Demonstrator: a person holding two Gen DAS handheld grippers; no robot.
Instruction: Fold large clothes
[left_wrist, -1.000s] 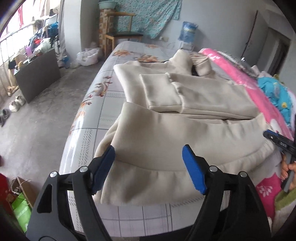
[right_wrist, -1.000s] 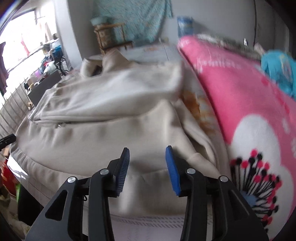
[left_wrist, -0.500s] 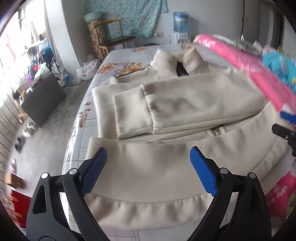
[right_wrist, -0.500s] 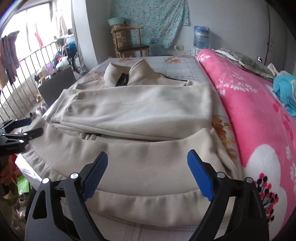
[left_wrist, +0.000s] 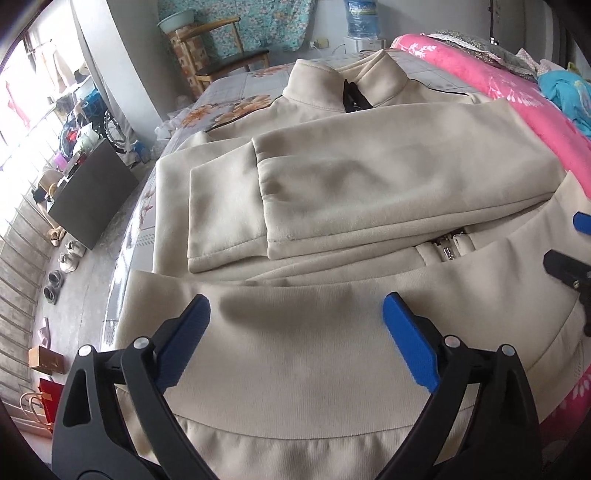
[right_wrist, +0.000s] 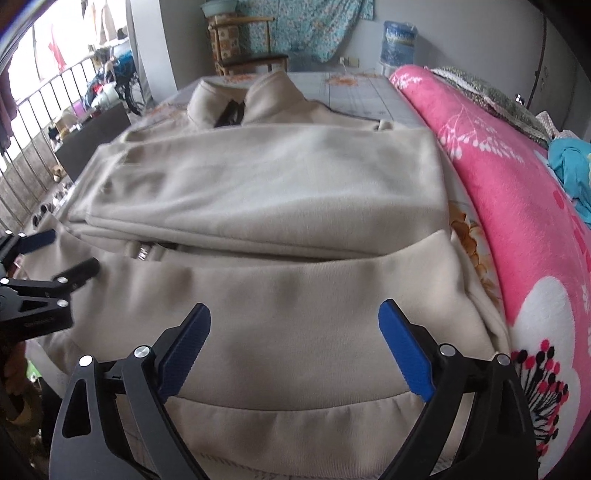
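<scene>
A beige zip-up jacket lies on the bed, collar at the far end. Its sleeves are folded across the chest, and the hem band is turned up over the zipper. My left gripper hovers over the left half of that turned-up band. Its jaws are opening, and no cloth is pressed between the blue pads. My right gripper hangs over the right half, its jaws also opening with nothing pinched. Each gripper shows at the edge of the other's view: the right gripper and the left gripper.
A rolled pink floral blanket borders the jacket on the right. The flowered bed sheet ends at the bed's left edge, above a floor with shoes and a dark cabinet. A wooden chair and a water bottle stand at the far wall.
Both pairs of jaws have spread much wider, the right from narrow over the hem fold. The left gripper has shifted from the hem's left corner toward the jacket's middle.
</scene>
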